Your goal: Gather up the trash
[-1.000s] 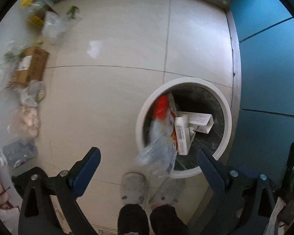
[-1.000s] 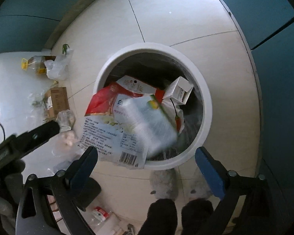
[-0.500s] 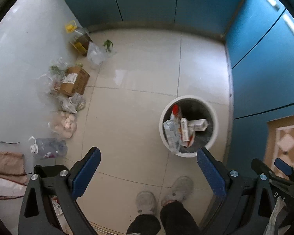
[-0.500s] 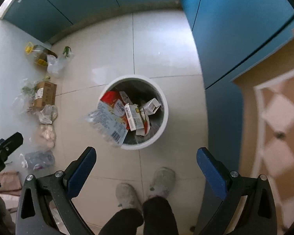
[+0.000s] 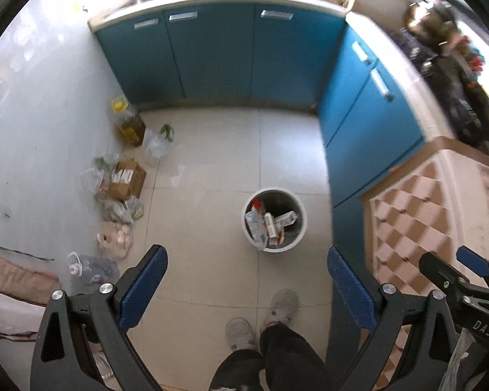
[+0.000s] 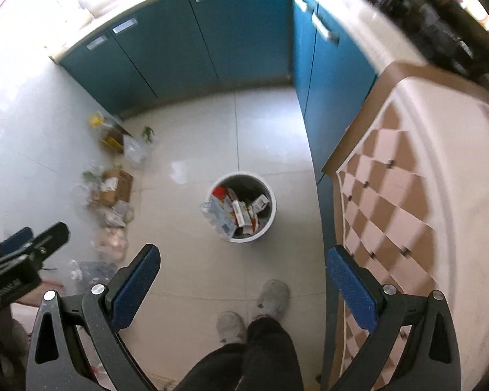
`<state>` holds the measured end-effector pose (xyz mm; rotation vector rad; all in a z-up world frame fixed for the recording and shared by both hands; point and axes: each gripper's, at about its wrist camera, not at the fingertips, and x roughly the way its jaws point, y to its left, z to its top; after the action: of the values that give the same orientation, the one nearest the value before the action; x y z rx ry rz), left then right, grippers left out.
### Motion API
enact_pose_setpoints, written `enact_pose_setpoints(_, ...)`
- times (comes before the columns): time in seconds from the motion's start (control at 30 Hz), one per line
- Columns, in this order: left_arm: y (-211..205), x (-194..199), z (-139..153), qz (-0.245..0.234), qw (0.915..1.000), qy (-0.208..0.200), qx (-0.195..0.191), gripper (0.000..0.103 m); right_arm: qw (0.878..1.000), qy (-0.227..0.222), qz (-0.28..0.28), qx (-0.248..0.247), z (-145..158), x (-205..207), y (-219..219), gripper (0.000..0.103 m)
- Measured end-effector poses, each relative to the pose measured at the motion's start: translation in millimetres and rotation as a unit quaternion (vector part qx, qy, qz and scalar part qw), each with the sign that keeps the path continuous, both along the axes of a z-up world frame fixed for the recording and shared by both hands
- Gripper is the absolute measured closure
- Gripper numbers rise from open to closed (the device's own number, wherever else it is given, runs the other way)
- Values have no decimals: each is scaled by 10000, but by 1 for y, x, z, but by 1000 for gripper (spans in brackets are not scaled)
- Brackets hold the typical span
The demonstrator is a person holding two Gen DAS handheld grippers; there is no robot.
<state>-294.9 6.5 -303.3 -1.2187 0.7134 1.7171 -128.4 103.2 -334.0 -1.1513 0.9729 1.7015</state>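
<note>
Pale floor tiles point(image 5: 212, 169) run between blue cabinets point(image 5: 218, 52) at twelve and two o'clock in both wrist views. Nearest the lens, the left gripper point(image 5: 246, 286) has its blue-padded fingers point(image 5: 143, 286) spread wide with nothing between them, and the right gripper point(image 6: 243, 282) is spread and empty likewise; each also shows at the edge of the other's view, cut off by the frame. Between the fingers, at six o'clock, stand grey slippers point(image 6: 272, 296) and dark trouser legs, the body above out of sight. Beyond them, near the centre, a white trash bin point(image 5: 301, 228) stands upright on the tiles, holding cartons and a red wrapper, with a clear printed bag point(image 6: 216, 216) draped over its near-left rim. At nine to ten o'clock along the wall lies loose clutter: a cardboard box point(image 5: 127, 179), crumpled plastic bags whose contents are hard to make out, a clear bottle point(image 5: 91, 265), and a yellow-capped oil jug point(image 5: 128, 123). Countertop items at the top are blurred.
</note>
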Motion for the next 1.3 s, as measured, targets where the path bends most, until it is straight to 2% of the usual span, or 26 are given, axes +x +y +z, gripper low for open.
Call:
enact_pose_setpoints(0.07, -16, 6, 24, -77, 9998, -35, 172, 3, 9998, 153, 0, 152, 40, 7, -23, 0)
enact_pose_setpoints(0.27, -62, 19, 98, -274, 9967, -341, 682, 3, 9970, 676, 92, 373, 128, 28, -82, 0)
enact_pose_setpoints(0.5, -102, 36, 162, -401, 9914, -515, 1131, 3, 9920, 1108, 356, 486, 198, 49, -125, 0)
enact_pose_setpoints(0.63, -118, 48, 182, -404, 9882, -678, 1312, 3, 9880, 1354, 550, 492, 233, 67, -143, 0)
enact_pose_setpoints(0.73, -125, 56, 189, -438, 9866, -804, 1352, 3, 9859, 1433, 685, 534, 252, 75, -154, 0)
enact_pose_setpoints(0.93, -137, 65, 199, -415, 9849, -816, 1468, 3, 9827, 1561, 843, 537, 269, 89, -164, 0)
enact_pose_setpoints(1.27, -143, 65, 201, -371, 9848, -834, 1480, 3, 9808, 1620, 996, 434, 273, 96, -159, 0)
enact_pose_setpoints(1.3, -144, 65, 201, -362, 9846, -845, 1489, 0, 9809, 1614, 1002, 420, 272, 97, -158, 0)
